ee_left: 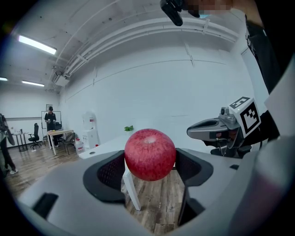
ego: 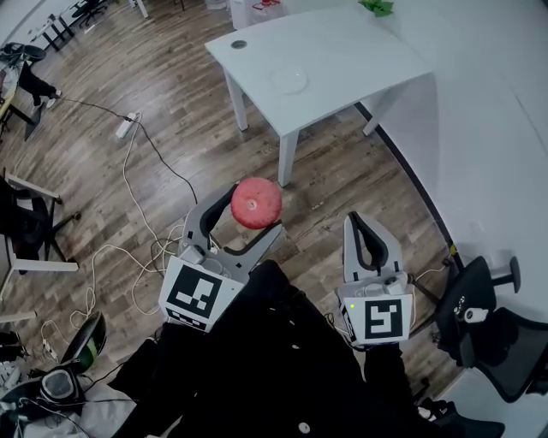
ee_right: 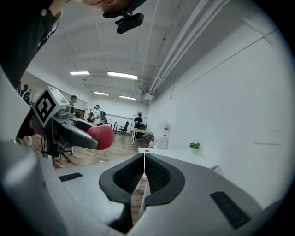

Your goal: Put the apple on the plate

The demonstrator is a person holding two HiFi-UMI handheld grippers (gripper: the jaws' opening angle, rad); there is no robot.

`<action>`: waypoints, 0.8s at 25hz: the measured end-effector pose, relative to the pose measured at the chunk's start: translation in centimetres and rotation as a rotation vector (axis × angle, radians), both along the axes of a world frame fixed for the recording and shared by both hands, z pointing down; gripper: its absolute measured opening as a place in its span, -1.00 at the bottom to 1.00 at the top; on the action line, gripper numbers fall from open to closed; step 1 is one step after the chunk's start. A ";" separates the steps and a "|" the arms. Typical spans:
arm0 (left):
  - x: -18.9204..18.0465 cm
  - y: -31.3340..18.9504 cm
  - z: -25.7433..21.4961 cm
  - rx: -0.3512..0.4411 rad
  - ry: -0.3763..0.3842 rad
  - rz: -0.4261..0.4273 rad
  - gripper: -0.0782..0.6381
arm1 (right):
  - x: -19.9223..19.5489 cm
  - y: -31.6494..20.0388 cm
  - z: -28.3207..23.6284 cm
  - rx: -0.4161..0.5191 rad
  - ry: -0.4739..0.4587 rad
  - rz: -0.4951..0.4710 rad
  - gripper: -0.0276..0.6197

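A red apple (ego: 257, 203) (ee_left: 150, 154) (ee_right: 102, 136) is clamped between the jaws of my left gripper (ego: 254, 206) (ee_left: 150, 167), held in the air above the wooden floor. My right gripper (ego: 365, 229) (ee_right: 144, 173) is shut with nothing in it, its pads pressed together, to the right of the left one. A white plate (ego: 288, 80) lies on the white table (ego: 360, 51) well ahead of both grippers. From the left gripper view the right gripper (ee_left: 226, 131) shows off to the right.
The table (ee_left: 103, 146) (ee_right: 184, 156) has white legs (ego: 288, 158) and a small green plant (ego: 377, 7) at its far end. Cables and a power strip (ego: 127, 127) lie on the floor at left. A black office chair (ego: 484, 316) stands at right. People and desks are far behind.
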State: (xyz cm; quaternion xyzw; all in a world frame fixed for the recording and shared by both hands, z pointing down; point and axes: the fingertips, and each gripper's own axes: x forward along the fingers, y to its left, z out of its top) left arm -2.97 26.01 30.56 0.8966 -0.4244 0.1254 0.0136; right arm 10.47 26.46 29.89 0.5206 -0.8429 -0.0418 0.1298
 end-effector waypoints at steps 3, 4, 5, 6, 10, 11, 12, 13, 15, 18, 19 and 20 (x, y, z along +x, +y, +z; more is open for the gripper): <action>0.2 0.2 0.1 -0.011 0.016 -0.013 0.20 | 0.1 0.1 0.3 -0.001 0.000 -0.001 -0.79; 0.2 0.1 0.2 -0.019 0.022 -0.016 0.20 | 0.1 0.1 0.4 -0.003 0.001 0.000 -0.79; 0.2 0.0 0.3 -0.022 0.022 -0.012 0.20 | 0.0 0.0 0.5 -0.004 0.002 0.002 -0.79; 0.2 -0.2 0.4 -0.015 0.017 -0.002 0.20 | 0.0 -0.1 0.6 -0.005 0.003 0.005 -0.79; 0.9 -1.3 0.9 0.011 0.014 0.035 0.20 | 0.6 -0.7 0.9 -0.008 0.011 0.022 -0.79; 1.2 -1.8 1.0 0.021 0.012 0.048 0.20 | 0.9 -1.0 1.0 -0.008 0.013 0.027 -0.79; 1.6 -2.2 1.1 0.027 0.011 0.058 0.20 | 1.1 -1.4 1.1 -0.009 0.016 0.032 -0.79; 1.8 -2.7 1.1 0.023 0.013 0.061 0.20 | 1.3 -1.9 1.2 -0.009 0.018 0.036 -0.79; 2.1 -3.9 1.1 0.010 0.023 0.060 0.20 | 1.5 -3.1 1.2 -0.009 0.025 0.043 -0.79; 2.0 -6.3 0.8 0.004 0.032 0.059 0.20 | 1.3 -5.3 1.2 -0.010 0.033 0.045 -0.79; 1.9 -7.1 0.8 0.009 0.028 0.062 0.20 | 1.2 -6.1 1.2 -0.011 0.034 0.045 -0.79; 1.9 -8.0 0.8 0.019 0.022 0.069 0.20 | 1.2 -6.9 1.2 -0.012 0.035 0.045 -0.79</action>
